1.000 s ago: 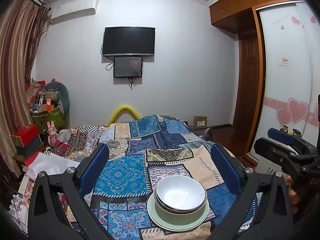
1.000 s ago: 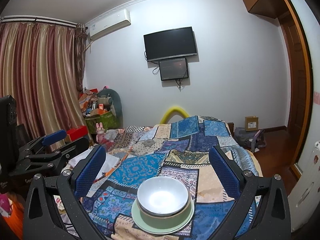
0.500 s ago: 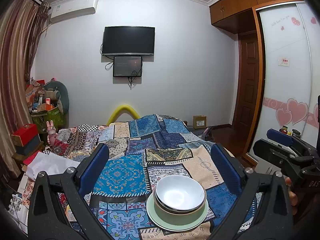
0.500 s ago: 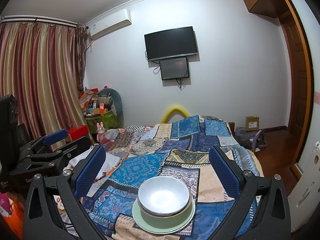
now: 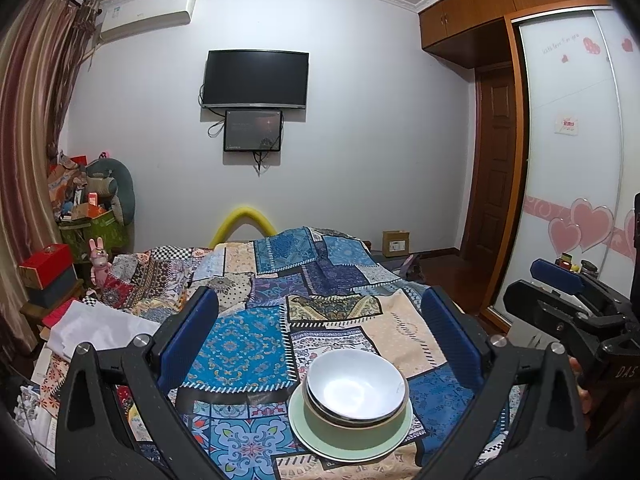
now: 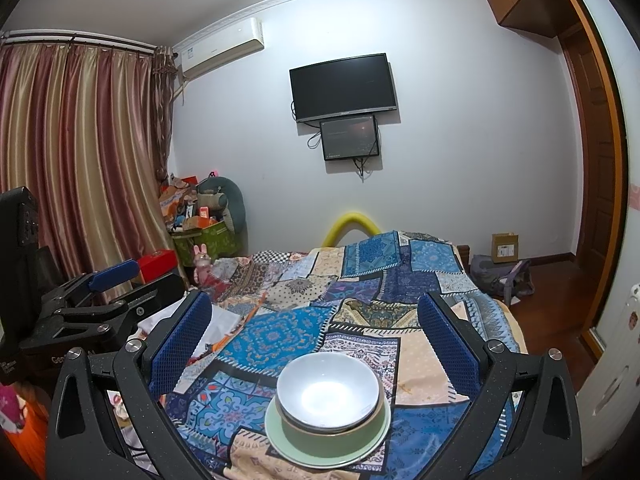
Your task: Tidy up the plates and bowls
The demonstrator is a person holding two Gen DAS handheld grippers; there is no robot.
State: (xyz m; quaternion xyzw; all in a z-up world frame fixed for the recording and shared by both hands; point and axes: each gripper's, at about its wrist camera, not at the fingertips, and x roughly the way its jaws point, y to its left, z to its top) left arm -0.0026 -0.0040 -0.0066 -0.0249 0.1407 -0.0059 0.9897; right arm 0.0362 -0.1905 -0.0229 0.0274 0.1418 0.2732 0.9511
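A stack of dishes sits on the patchwork cloth: a white bowl (image 5: 356,382) nested in a green bowl (image 5: 352,426) on a pale green plate (image 5: 320,446). In the right wrist view the white bowl (image 6: 328,390), green bowl (image 6: 332,438) and plate (image 6: 280,440) lie low in the middle. My left gripper (image 5: 320,308) is open and empty, held above and behind the stack. My right gripper (image 6: 314,308) is open and empty too, also above the stack. Each gripper shows in the other's view: the right one (image 5: 560,292) at the right edge, the left one (image 6: 108,288) at the left.
The patchwork cloth (image 5: 248,344) covers a bed-like surface. White fabric (image 5: 100,328) lies at its left edge. Boxes and clutter (image 5: 80,216) stand left by the curtain. A TV (image 5: 256,78) hangs on the far wall. A wardrobe (image 5: 576,160) stands right.
Both views have shifted only slightly; the stack and both open grippers stay where they were.
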